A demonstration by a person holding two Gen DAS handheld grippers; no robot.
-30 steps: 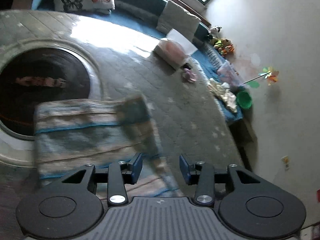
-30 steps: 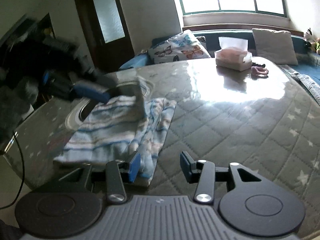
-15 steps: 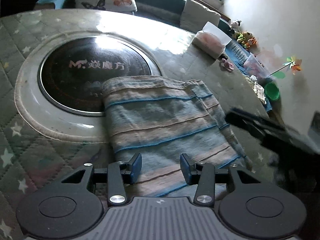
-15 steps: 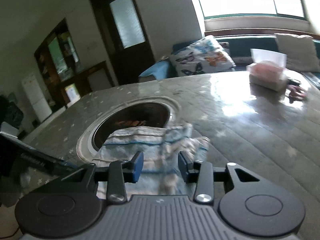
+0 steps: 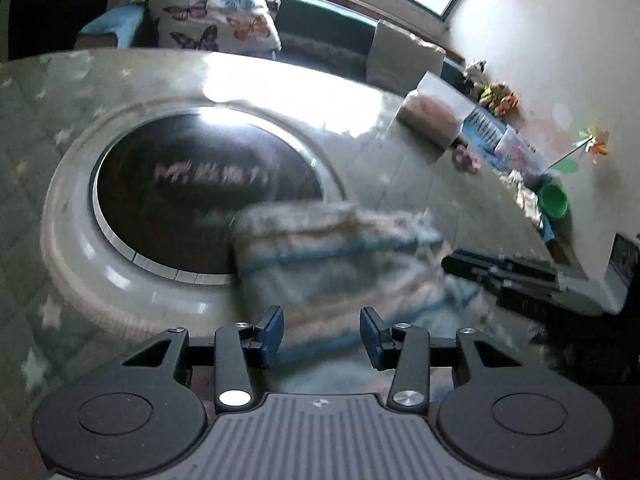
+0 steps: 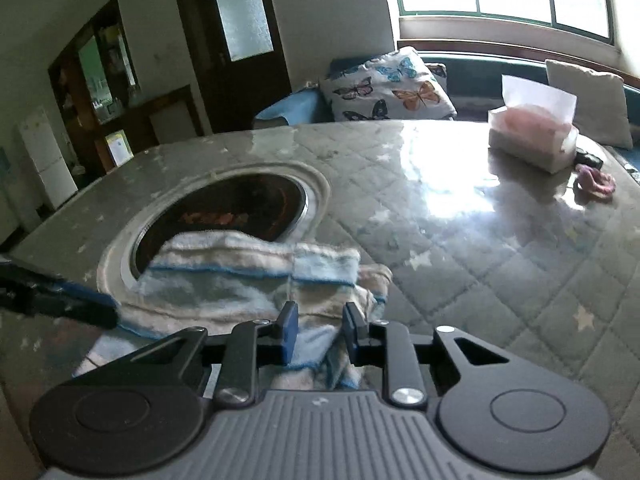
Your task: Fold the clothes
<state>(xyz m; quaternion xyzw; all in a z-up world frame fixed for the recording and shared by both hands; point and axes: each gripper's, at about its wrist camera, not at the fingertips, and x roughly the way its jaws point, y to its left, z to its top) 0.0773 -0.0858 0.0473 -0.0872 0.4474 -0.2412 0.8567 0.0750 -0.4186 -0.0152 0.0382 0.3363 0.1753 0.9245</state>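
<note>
A striped blue and white garment (image 5: 328, 256) lies folded on the quilted table, its far edge over the round black inset. My left gripper (image 5: 322, 332) hovers open over the garment's near edge, and the cloth lies beneath its jaws. In the right wrist view the same garment (image 6: 224, 280) is bunched at its right side. My right gripper (image 6: 320, 330) has its jaws closing around that bunched edge, with cloth between them and no visible squeeze. The other gripper's tip shows at the right (image 5: 500, 276) and at the left (image 6: 60, 300).
A round black hotplate (image 5: 200, 184) with a pale rim is set into the table (image 6: 460, 240). A tissue box (image 6: 532, 140) and a pink item (image 6: 596, 182) sit at the far right. A butterfly cushion (image 6: 388, 84) rests on the bench behind, and a green bowl (image 5: 554, 200) lies beyond the table's right edge.
Both grippers have come in over the garment from opposite sides. The right gripper's jaws have narrowed around the bunched edge. The left gripper's jaws keep the same width.
</note>
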